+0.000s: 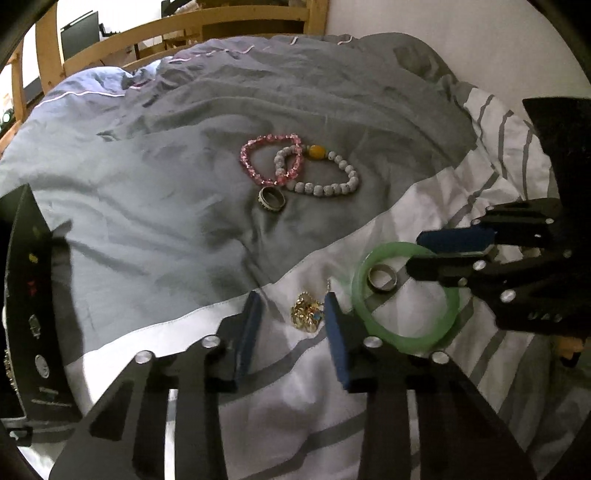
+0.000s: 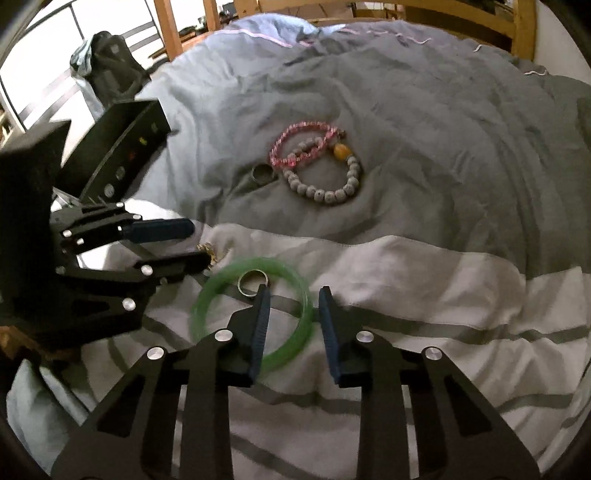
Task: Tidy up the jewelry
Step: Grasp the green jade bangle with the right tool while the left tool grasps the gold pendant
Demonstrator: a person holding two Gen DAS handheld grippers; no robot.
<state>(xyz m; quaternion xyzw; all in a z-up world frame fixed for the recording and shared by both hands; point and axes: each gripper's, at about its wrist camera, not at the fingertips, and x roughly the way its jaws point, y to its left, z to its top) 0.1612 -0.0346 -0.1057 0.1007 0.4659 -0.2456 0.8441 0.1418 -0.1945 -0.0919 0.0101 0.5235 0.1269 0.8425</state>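
Note:
A gold trinket [image 1: 307,314] lies on the white bedding between the fingers of my open left gripper [image 1: 293,301]. A green bangle [image 1: 406,291] lies to its right with a silver ring [image 1: 383,277] inside it. My open right gripper [image 2: 292,295] straddles the bangle's [image 2: 236,273] right rim, one finger inside it next to the ring [image 2: 253,282]. Farther off on the grey duvet lie a pink bead bracelet [image 1: 271,162], a grey bead bracelet [image 1: 325,181] with an amber bead, and a dark ring [image 1: 271,199].
A black jewelry display box [image 1: 33,314] stands open at the left, also in the right wrist view [image 2: 122,155]. A wooden bed frame [image 1: 177,29] runs along the back. A white wall [image 1: 461,44] is at the right.

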